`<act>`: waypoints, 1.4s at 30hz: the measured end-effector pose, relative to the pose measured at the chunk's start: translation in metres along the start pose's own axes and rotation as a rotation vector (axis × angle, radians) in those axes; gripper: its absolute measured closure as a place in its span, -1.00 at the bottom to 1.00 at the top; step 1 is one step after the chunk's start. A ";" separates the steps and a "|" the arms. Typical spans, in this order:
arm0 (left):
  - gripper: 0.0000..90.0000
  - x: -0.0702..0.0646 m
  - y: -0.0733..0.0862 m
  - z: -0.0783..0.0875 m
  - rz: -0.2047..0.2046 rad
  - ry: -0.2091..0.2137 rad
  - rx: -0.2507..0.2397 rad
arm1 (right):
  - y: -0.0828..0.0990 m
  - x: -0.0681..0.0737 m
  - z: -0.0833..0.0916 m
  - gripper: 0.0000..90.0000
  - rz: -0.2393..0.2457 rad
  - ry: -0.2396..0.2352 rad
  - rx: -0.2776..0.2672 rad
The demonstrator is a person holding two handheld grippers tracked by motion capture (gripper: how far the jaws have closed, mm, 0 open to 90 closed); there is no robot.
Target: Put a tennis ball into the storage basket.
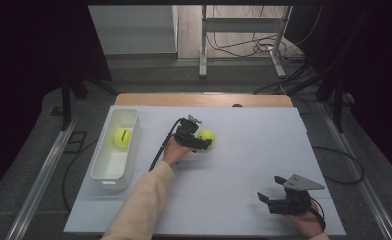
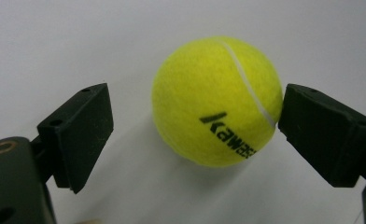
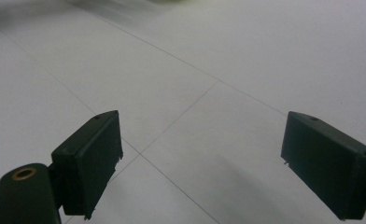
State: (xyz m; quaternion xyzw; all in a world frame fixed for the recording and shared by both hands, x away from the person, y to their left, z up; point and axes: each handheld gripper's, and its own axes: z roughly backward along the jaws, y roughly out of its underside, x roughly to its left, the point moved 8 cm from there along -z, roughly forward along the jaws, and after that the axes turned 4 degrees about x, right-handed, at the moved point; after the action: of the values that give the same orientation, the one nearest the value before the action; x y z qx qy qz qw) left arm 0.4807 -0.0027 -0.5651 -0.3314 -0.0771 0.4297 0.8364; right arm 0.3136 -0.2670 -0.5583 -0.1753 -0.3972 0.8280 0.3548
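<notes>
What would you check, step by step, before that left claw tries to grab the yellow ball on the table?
1. Ball between the jaws: ok. The tennis ball sits between the two pads of the left gripper.
2. Ball centred: not ok. It lies against the right-hand pad, with a clear gap to the other pad.
3. Jaws wide enough: ok. They stand wider than the ball and do not press on it.
4. Ball at rest on the table: ok, it looks sharp in the left gripper view.
5. Room in the white bin: ok. One ball lies at its far end, the rest is free.
6. Right gripper out of the way: ok, open near the table's near edge.
</notes>
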 end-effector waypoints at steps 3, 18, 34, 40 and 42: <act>-0.75 -0.002 -0.001 -0.002 -0.008 0.004 0.008 | 0.000 0.000 0.000 -0.71 -0.002 -0.003 -0.002; -0.50 -0.006 -0.003 -0.015 -0.005 0.034 0.013 | 0.001 0.000 0.000 -0.71 -0.005 -0.006 0.003; -0.42 -0.005 -0.005 -0.006 0.004 0.021 -0.001 | 0.001 0.000 0.001 -0.71 -0.007 -0.003 0.002; -0.42 -0.006 -0.006 -0.001 -0.008 0.018 -0.003 | 0.001 -0.001 0.001 -0.71 -0.007 0.000 0.002; -0.42 -0.006 -0.006 0.001 -0.011 0.018 -0.003 | 0.001 -0.001 0.001 -0.71 -0.007 0.000 0.000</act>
State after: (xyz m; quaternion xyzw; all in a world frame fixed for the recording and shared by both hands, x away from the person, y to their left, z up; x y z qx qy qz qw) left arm 0.4805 -0.0098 -0.5600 -0.3361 -0.0719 0.4220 0.8389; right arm 0.3130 -0.2684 -0.5583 -0.1740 -0.3976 0.8268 0.3577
